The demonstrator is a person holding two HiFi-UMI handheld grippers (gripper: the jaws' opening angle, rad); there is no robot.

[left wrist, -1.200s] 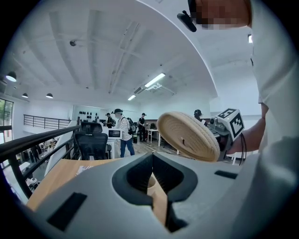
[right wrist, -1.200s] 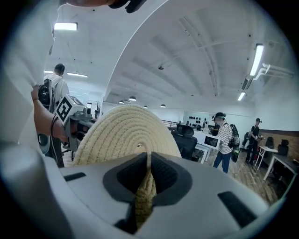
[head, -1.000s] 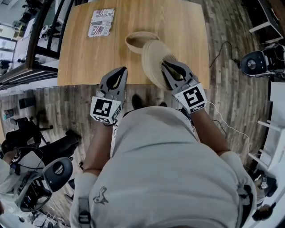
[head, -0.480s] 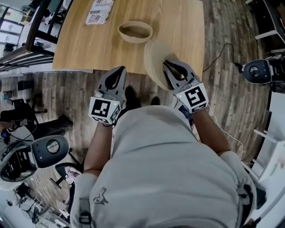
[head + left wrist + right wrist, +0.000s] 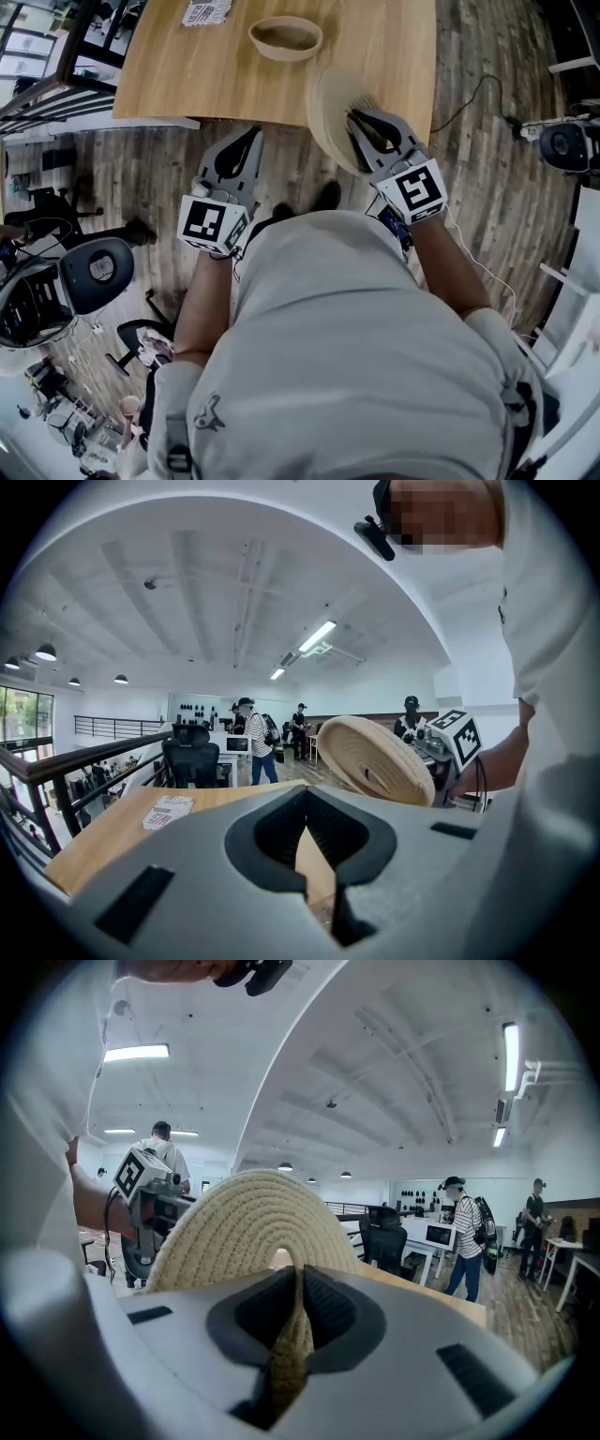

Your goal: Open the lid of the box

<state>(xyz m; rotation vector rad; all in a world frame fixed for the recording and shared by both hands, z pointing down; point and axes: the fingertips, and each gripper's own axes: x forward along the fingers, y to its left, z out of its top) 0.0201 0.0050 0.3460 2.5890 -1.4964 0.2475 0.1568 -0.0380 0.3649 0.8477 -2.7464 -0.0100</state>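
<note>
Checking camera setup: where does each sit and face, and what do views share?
Head view: on head, steeply down onto light wooden table; torso, forearms, left gripper, right gripper show.
Left gripper view: along shut jaws, across the table; right forearm shows.
Right gripper view: along jaws clamping round beige woven lid; left forearm shows.
Shared: lid, all three.

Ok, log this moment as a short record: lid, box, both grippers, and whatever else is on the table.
Lid state: lid, a woven rope disc, is off the box and held on edge at the table's near edge
Box state: box, a round woven basket, stands open on the wooden table, apart from the lid
Right gripper: right gripper is shut on the lid's rim
Left gripper: left gripper has its jaws together, with nothing between them
Also on table: printed card near the far left corner
</note>
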